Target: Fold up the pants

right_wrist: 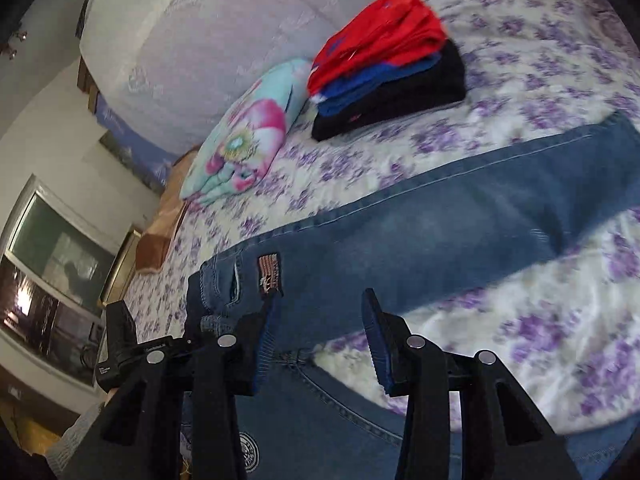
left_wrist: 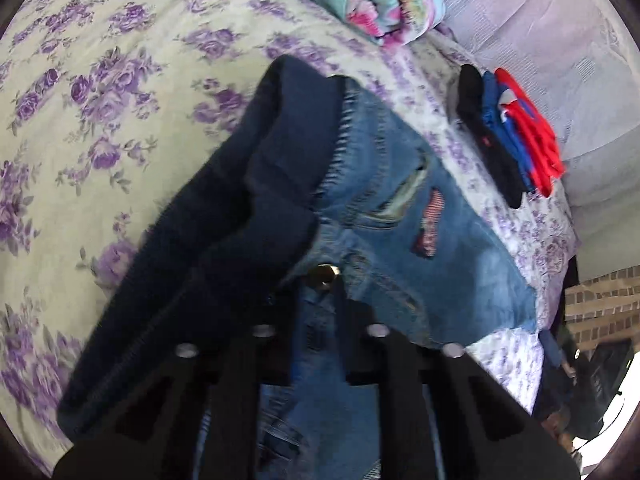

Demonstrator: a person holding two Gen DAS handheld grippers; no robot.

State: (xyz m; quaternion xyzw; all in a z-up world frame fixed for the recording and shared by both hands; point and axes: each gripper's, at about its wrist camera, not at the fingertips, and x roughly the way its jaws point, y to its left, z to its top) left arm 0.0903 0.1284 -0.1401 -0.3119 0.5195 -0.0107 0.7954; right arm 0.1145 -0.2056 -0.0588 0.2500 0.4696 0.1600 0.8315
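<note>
left tool (left_wrist: 320, 280): clamped on jeans (left_wrist: 400, 216) waistband
right tool (right_wrist: 320, 332): partly open, empty, above jeans
bed (right_wrist: 520, 320): folded clothes (right_wrist: 384, 68) at 12 o'clock

My two black grippers, plus a bit of grey sleeve

My left gripper (left_wrist: 320, 280) has black slotted arms with round silver bolts; my right gripper (right_wrist: 320, 340) matches, with blue ribbed pads (right_wrist: 376, 344). A grey knit sleeve (right_wrist: 76, 436) shows at lower left.

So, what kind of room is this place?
Most likely a bedroom: a bed with a purple-flowered sheet, a folded turquoise-and-pink floral blanket, and a stack of folded red, blue and black clothes.
</note>
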